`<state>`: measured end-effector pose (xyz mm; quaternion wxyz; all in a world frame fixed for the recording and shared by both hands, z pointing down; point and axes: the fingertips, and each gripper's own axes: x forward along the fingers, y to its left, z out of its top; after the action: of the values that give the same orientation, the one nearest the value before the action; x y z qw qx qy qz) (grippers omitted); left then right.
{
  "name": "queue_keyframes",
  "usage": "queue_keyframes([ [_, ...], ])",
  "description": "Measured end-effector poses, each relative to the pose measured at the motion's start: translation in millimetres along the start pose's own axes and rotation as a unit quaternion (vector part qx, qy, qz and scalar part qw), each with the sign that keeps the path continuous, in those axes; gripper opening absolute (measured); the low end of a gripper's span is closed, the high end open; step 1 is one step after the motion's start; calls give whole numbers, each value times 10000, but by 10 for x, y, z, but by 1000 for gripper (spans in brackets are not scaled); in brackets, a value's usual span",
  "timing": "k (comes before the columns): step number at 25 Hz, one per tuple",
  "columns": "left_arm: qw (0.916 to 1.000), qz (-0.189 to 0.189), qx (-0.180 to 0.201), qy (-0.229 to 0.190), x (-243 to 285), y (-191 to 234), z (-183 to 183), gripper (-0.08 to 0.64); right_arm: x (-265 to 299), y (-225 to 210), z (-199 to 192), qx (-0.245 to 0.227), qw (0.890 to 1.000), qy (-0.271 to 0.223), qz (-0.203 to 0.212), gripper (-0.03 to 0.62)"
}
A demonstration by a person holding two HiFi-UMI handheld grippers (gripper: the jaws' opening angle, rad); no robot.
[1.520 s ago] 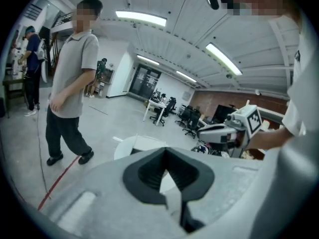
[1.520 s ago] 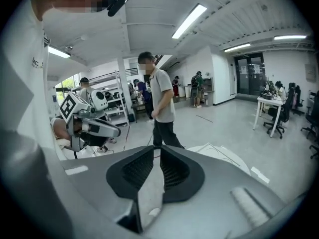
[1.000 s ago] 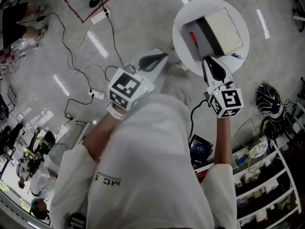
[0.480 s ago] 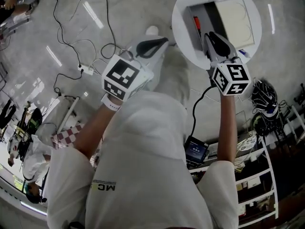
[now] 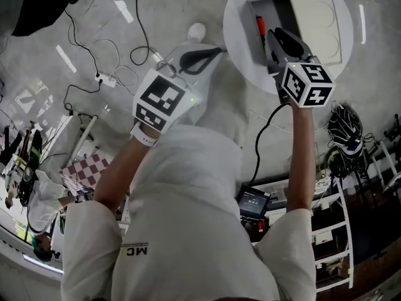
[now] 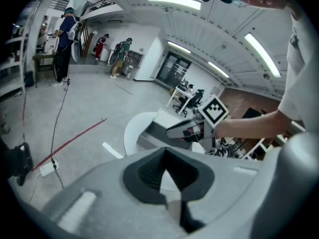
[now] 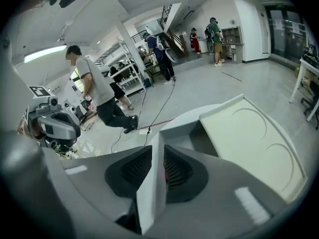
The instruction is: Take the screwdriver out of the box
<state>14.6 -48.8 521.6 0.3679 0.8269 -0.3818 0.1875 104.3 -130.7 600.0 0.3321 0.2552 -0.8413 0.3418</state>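
Note:
An open box (image 5: 276, 14) stands on a round white table (image 5: 241, 55), its cream lid (image 5: 316, 27) folded back to the right. The red-handled screwdriver (image 5: 259, 25) lies along the left side of the grey inside. My right gripper (image 5: 274, 33) hangs over that inside, just right of the screwdriver. Its jaws stand a narrow gap apart with nothing gripped. In the right gripper view (image 7: 157, 153) the box wall and a sliver of red show through the gap. My left gripper (image 5: 217, 51) hovers off the table's left edge, shut and empty.
Cables and a power strip (image 5: 106, 80) run across the grey floor at the left. A white shelf rack (image 5: 332, 243) and a dark bundle of gear (image 5: 344, 127) stand at the right. A small screen device (image 5: 252, 200) lies by the person's feet. Several people stand farther off.
Both grippers have sunk toward the table. The right gripper moved from the table's near edge to over the box's grey inside. The left stayed off the table's left side.

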Motion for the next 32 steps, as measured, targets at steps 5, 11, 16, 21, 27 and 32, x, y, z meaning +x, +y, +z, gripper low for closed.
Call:
queue_keyframes([
  [5,9999,6,-136,39,160,133,-104,0,215,-119,-111,61,9996,239,140,66],
  [11,9997,98,-243,7,266,216,-135,0,392,-198,-290,328,9943,910,446,72],
  [16,9995,151,-287,-1,307,239,-152,0,517,-285,-347,480,9886,1311,570,75],
  [21,9991,229,-370,-13,287,259,-167,0,611,-293,-375,555,9834,1574,710,108],
  [27,9983,326,-474,-82,292,374,-118,0,738,-307,-395,391,9756,2007,801,107],
  [32,9980,357,-521,-70,292,468,-113,0,785,-324,-458,349,9663,2368,945,123],
])
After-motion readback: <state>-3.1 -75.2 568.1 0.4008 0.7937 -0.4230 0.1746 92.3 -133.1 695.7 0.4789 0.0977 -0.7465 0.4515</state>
